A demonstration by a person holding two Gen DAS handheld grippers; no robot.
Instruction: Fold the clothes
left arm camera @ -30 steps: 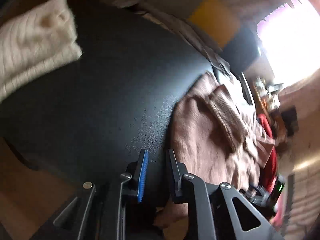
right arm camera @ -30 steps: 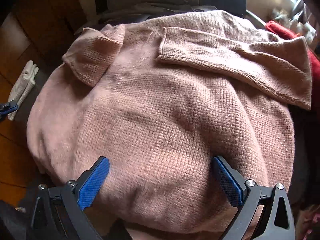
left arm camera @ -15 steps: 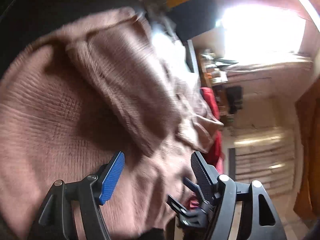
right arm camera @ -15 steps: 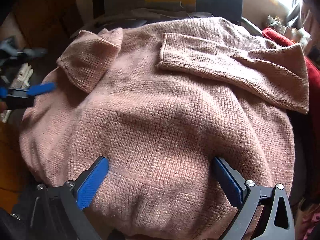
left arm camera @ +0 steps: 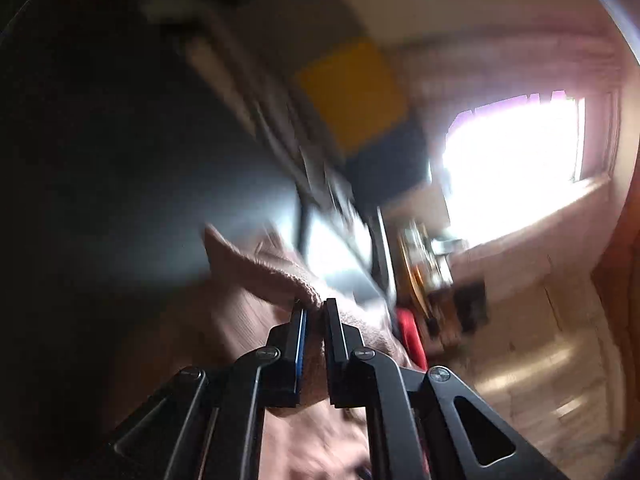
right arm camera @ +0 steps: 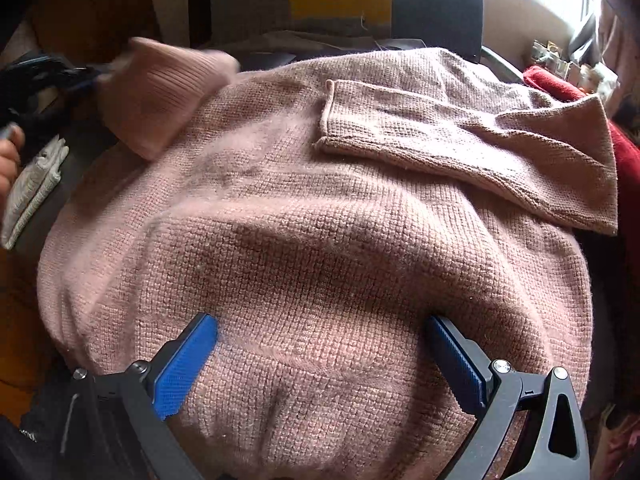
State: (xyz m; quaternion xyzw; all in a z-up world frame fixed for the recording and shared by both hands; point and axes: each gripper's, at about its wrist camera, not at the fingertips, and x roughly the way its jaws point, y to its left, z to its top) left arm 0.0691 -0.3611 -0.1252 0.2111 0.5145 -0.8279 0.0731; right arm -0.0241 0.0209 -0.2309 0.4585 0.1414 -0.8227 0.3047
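Meanwhile, the left gripper (left arm camera: 314,312) has its jaws pinched tight on the ribbed cuff of the near sleeve (right arm camera: 160,88) of a pink knit sweater (right arm camera: 320,240), lifting it off the dark tabletop (left arm camera: 120,160) at the garment's left edge. The right gripper (right arm camera: 320,356), jaws wide apart and holding nothing, hovers low over the hem, the sweater's length running away from it toward the collar. The other sleeve (right arm camera: 460,148) lies already folded across the chest on the right. From here the raised sleeve looks set to travel rightward across the body, the left hand being much the nearer.
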